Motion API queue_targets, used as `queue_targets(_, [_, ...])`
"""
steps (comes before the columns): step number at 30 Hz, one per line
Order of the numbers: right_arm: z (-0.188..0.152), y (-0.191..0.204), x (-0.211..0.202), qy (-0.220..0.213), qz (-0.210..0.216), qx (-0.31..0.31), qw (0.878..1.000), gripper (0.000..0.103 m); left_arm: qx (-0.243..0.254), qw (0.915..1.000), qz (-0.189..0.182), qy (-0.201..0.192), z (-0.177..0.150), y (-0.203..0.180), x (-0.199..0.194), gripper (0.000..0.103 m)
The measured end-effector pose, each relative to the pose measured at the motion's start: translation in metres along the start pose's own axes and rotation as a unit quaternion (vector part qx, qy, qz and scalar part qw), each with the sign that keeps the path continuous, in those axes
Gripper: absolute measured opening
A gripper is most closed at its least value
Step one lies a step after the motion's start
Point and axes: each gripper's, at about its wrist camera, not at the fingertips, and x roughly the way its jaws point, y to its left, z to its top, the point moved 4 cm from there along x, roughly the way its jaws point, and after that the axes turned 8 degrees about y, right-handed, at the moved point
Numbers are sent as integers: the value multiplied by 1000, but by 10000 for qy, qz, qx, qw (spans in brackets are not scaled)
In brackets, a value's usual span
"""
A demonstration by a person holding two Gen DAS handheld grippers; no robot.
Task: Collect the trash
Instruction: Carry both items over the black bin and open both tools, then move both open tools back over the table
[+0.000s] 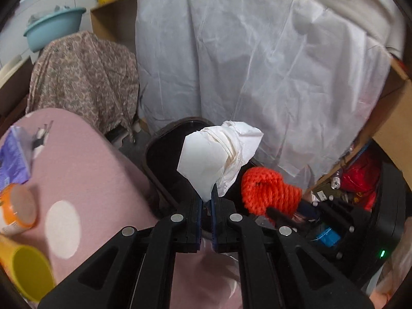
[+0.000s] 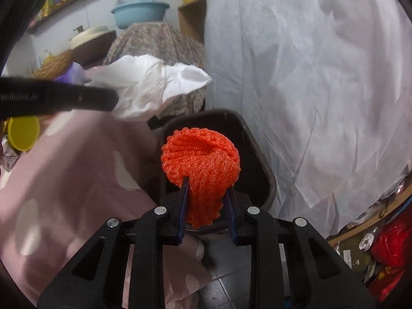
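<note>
My left gripper [image 1: 207, 195] is shut on a crumpled white tissue [image 1: 219, 154], which hangs over the rim of a dark trash bin [image 1: 154, 152] on the floor. In the right wrist view the same tissue [image 2: 146, 87] sticks out from the left gripper's black finger [image 2: 77, 97] at upper left. My right gripper [image 2: 207, 184] is shut on an orange foam net [image 2: 200, 159], held above the open mouth of the bin [image 2: 257, 159]. From the left wrist view, that net [image 1: 267, 190] shows just right of the tissue.
A pink spotted tablecloth [image 1: 85, 170] covers the table to the left, with a yellow cup [image 1: 28, 270], an orange-lidded jar [image 1: 18, 211] and a purple packet [image 1: 13, 154] on it. A white sheet [image 1: 257, 64] hangs behind the bin. Red bags [image 2: 394, 244] clutter the right.
</note>
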Motion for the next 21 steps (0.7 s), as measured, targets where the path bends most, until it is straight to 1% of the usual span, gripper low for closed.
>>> queue_targets(3, [0,-7,27,175,-60,30,9998,26,-37,9996,105,245,12,-3,28,6])
queue_targets(7, [0,-17,61,437,74,292,9986,26,-387,9972,-6,643,26,1,62,6])
queue_targets(10, [-2,-22,78,570,81,419,9975,26,-503,9954,77,811,32,5,79,6])
queue_targets(13, [-2,-29,96,694,223,639,9953,26,-614,9929,166,1006,40,7,95,6])
queue_targets(15, [-1,-32,104,750,303,746,9939,26,-630,9929,163,993,48,6,96,6])
queue_targets(16, [-1,-32,107,769,333,783,9934,27,-653,9929,182,973,51,5,97,9])
queue_targets(18, [-1,-31,110,772,340,825,9930,33,-666,9930,178,963,55,3,96,15])
queue_targets(19, [-1,-31,110,750,332,832,9931,34,-657,9932,149,948,56,0,97,24])
queue_targets(20, [-1,-31,110,740,327,821,9933,38,-636,9937,138,913,57,-1,95,38])
queue_targets(21, [-2,-30,110,741,303,805,9935,45,-611,9945,157,837,57,-2,91,46])
